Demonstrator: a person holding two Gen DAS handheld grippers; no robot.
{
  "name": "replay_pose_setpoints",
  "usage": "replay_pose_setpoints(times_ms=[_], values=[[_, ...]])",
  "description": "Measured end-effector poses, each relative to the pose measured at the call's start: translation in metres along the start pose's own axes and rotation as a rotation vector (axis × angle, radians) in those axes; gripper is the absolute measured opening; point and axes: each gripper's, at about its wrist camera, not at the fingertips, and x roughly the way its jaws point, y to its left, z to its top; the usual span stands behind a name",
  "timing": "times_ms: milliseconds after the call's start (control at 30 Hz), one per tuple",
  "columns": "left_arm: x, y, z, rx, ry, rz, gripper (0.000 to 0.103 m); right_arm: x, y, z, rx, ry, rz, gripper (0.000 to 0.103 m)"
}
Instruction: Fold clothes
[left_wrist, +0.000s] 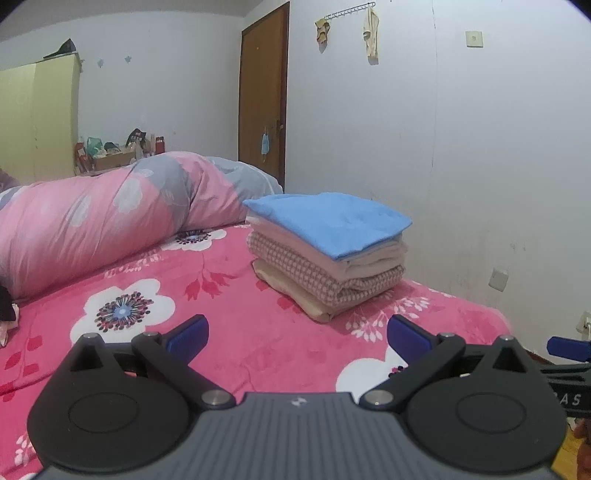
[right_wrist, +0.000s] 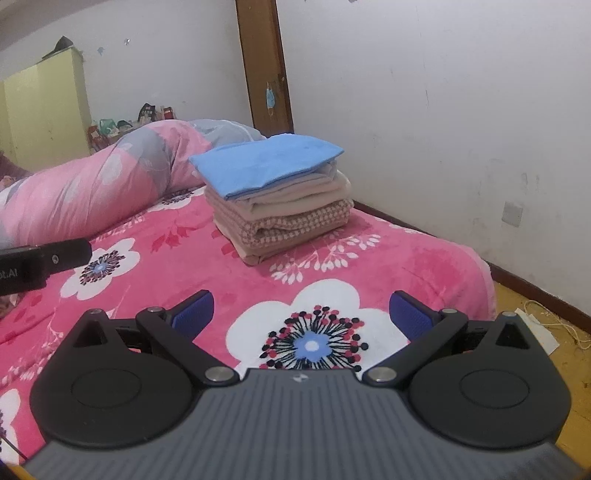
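My left gripper (left_wrist: 297, 334) and right gripper (right_wrist: 301, 314) hover over bed (right_wrist: 236, 266), jaws apart, empty; folded stack (left_wrist: 327, 251) looks finished, best left undisturbed.

my left gripper (left_wrist: 297, 332) level, jaws spread wide, nothing between pads. my right gripper (right_wrist: 301, 310) same, jaws wide, empty, at left's 3 o'clock.

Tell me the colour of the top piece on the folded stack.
Light blue: the top piece is plain, with no pattern. It shows best in the right wrist view.
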Motion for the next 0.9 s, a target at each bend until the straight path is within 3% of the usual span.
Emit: replay_pose_setpoints(times_ms=[900], values=[[0.012, -0.004, 0.010, -0.001, 0.005, -0.002, 0.103, -0.006, 0.016, 0.011, -0.097, -0.115, -0.066, 0.102]])
